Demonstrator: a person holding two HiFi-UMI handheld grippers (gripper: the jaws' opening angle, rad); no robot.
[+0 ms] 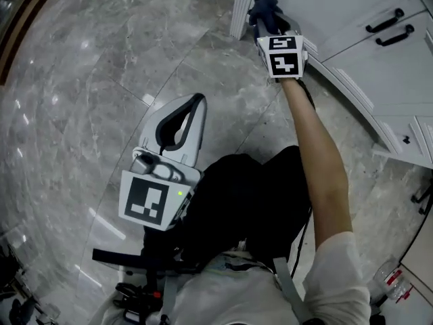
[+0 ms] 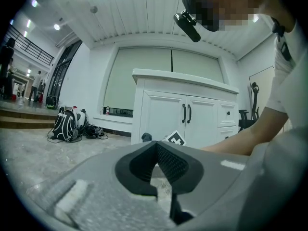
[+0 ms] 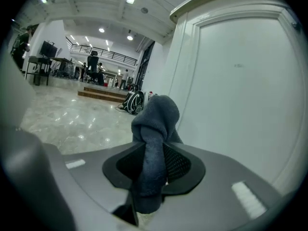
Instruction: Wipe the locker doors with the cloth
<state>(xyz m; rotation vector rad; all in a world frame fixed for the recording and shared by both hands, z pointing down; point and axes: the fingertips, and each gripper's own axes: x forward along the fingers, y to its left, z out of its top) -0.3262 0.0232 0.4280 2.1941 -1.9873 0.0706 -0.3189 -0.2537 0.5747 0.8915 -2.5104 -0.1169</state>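
The dark grey cloth (image 3: 155, 129) is bunched between the jaws of my right gripper (image 3: 154, 150), which is shut on it. In the head view that gripper (image 1: 268, 23) reaches out at the top, and the cloth (image 1: 262, 7) sits close to the white locker's left side panel (image 1: 245, 5); whether it touches I cannot tell. That panel (image 3: 240, 95) fills the right of the right gripper view. The locker doors (image 1: 365, 66) with black handles (image 1: 385, 22) lie to the right. My left gripper (image 1: 196, 101) hangs low over the floor, jaws together and empty, and faces the doors (image 2: 185, 117) from a distance.
Grey marble floor (image 1: 101, 66) spreads out to the left. A black backpack (image 2: 65, 124) and bags lie by the far wall, with steps (image 2: 19, 117) beyond. A plastic bottle (image 1: 394, 280) stands at the lower right. People stand far off in the hall (image 3: 94, 64).
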